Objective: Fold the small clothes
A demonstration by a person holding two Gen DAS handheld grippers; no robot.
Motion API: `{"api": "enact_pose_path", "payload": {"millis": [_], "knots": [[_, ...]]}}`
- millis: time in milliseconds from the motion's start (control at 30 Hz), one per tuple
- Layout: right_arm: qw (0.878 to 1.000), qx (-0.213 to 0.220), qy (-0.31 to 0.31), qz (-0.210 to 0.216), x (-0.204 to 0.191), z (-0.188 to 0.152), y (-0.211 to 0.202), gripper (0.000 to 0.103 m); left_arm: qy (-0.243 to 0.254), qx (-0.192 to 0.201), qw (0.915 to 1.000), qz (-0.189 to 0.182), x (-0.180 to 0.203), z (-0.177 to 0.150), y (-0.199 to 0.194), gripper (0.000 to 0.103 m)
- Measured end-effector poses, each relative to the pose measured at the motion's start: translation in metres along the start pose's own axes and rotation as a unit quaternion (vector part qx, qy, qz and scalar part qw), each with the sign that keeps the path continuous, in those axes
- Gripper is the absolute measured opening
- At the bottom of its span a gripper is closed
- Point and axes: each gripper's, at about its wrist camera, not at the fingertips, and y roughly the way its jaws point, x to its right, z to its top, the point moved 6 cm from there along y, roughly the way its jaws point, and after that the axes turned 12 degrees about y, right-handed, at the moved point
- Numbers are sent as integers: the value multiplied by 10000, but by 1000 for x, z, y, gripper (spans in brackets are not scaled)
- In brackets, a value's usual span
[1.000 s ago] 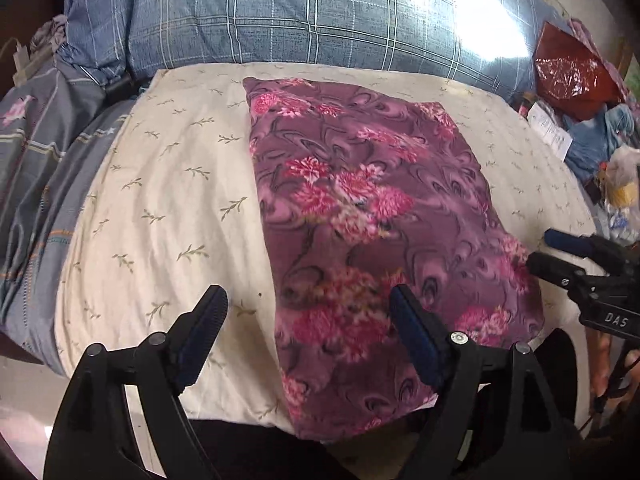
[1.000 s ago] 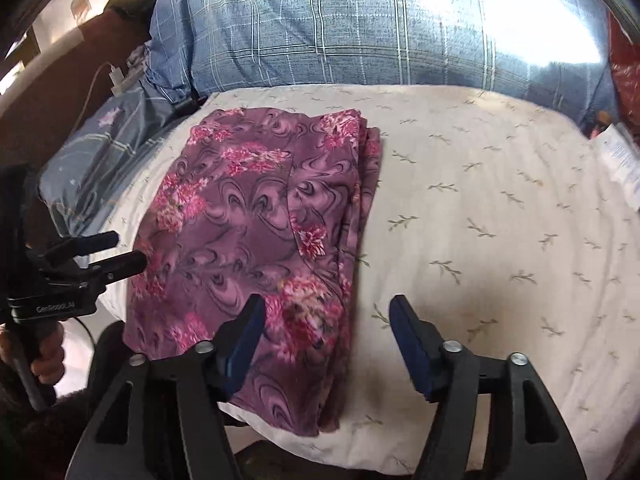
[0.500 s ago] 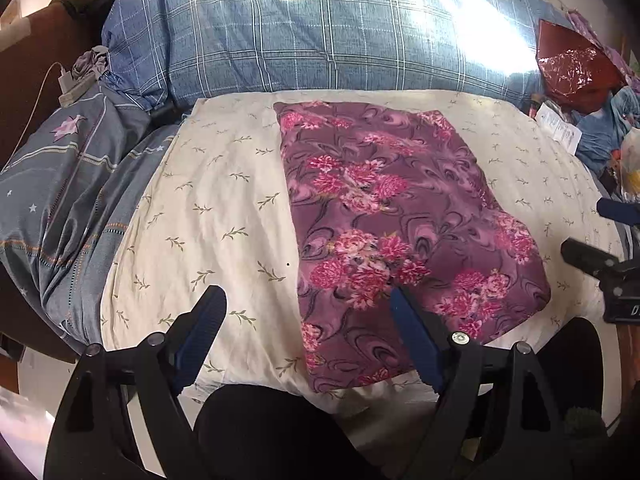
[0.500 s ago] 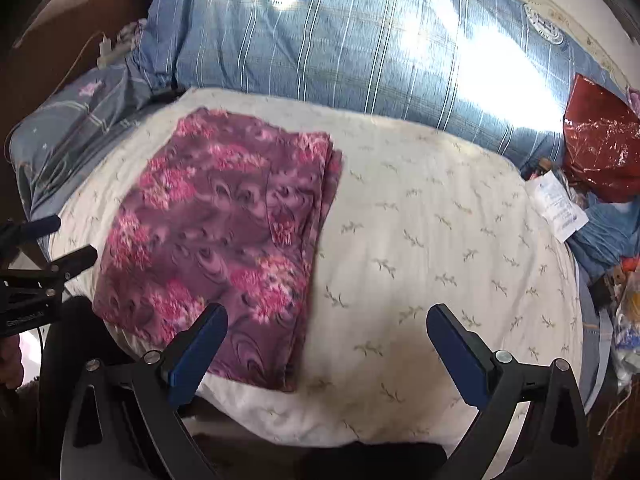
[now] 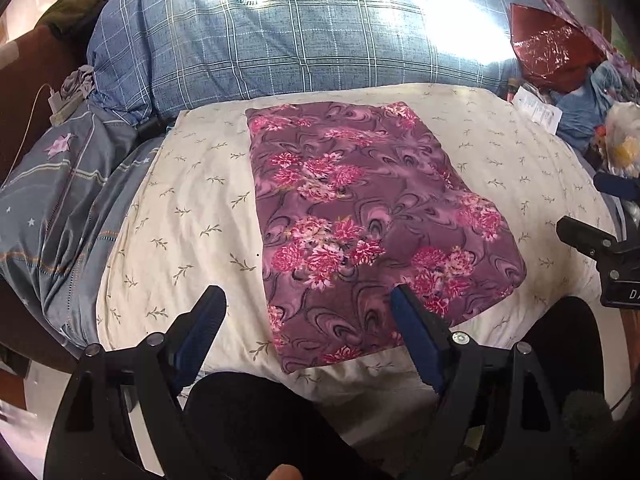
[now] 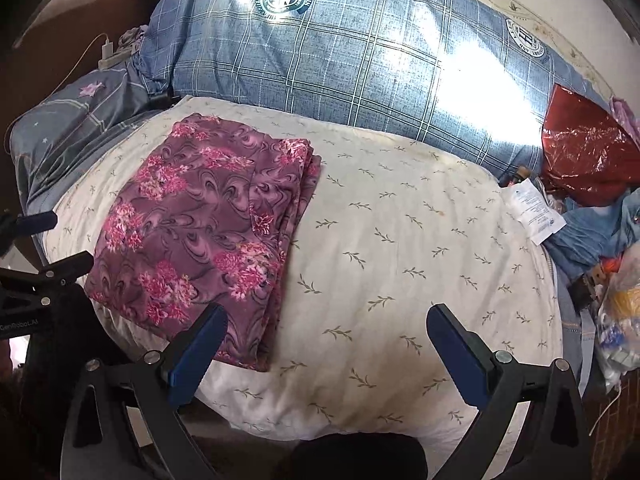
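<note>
**Folded floral cloth lies flat on the cream pillow**

The purple floral garment (image 5: pixel 360 220) lies folded on the cream leaf-print pillow (image 5: pixel 188 208), reaching its near edge. The left gripper (image 5: pixel 308 328) hovers over that edge, jaws wide and empty. The right gripper (image 5: pixel 612 236) shows at the pillow's right edge. A blue plaid pillow (image 5: pixel 304 40) lies behind.

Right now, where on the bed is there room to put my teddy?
On the cream leaf-print sheet, between the folded purple floral cloth and the clutter by the red foil bag. A narrower strip lies on the cloth's other side.
</note>
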Motion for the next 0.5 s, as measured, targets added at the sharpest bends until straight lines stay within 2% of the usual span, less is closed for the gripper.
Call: {"api": "enact_pose_path", "payload": {"millis": [500], "knots": [[9999, -64, -20, 92, -2, -5, -5, 101, 188, -63, 9998, -101, 11, -7, -7, 85]]}}
